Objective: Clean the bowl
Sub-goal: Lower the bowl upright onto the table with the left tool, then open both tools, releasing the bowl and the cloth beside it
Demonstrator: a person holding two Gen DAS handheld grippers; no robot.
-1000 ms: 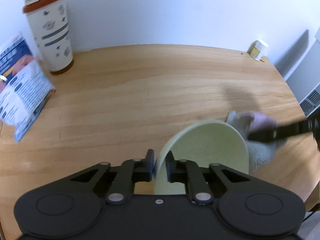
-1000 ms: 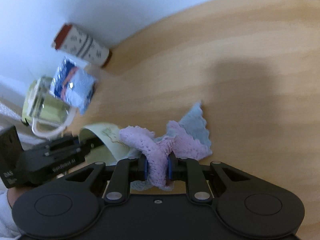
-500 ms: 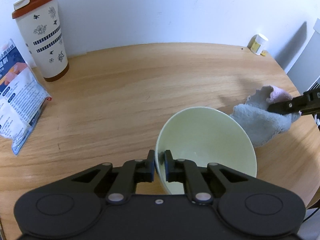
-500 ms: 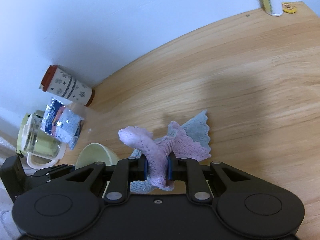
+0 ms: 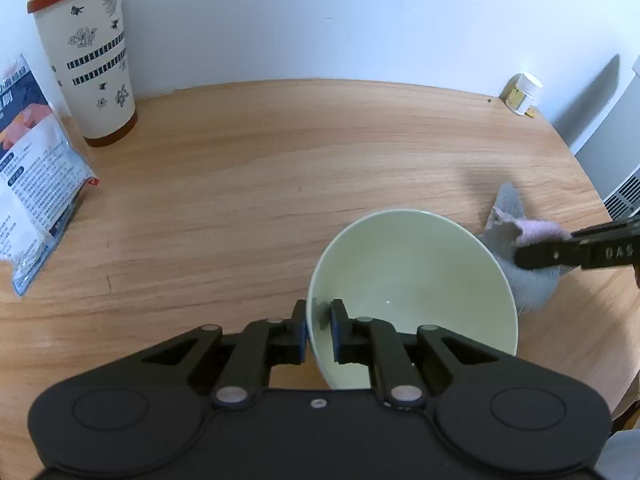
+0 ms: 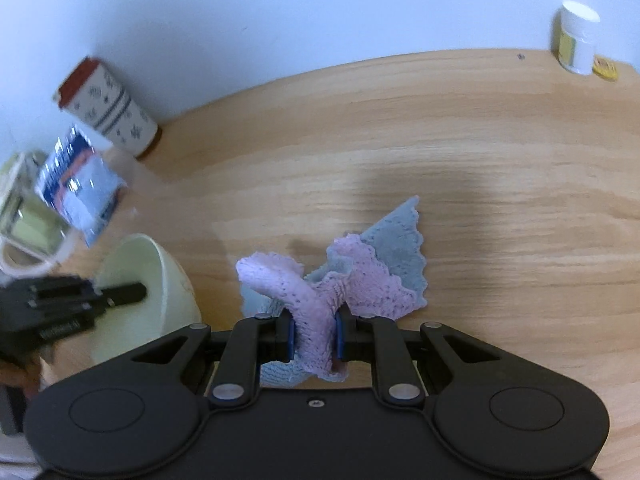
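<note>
The pale green bowl sits toward the near right part of the wooden bench, tipped so that its open side faces up and away, and its inside looks bare and smooth. The left tool pinches the bowl's near rim, one finger outside the wall and one inside, with the pads pressed against it. Just beside the bowl on its right hangs a cloth, pink on one face and grey-blue on the other, with a scalloped edge; a bunched fold of it is clamped between the pads of the right tool, while the rest droops and spreads toward the bench. In the left wrist view the cloth's grey part lies right against the bowl's outer right wall, though whether the two touch cannot be told. In the right wrist view the bowl appears at lower left with the left tool's finger reaching over its rim. Farther out, at the far left by the white wall, stands a tall patterned cup with a brown lid, and a printed plastic packet leans just in front of it. A small white-capped jar stands at the far right edge, well apart from the bowl.
</note>
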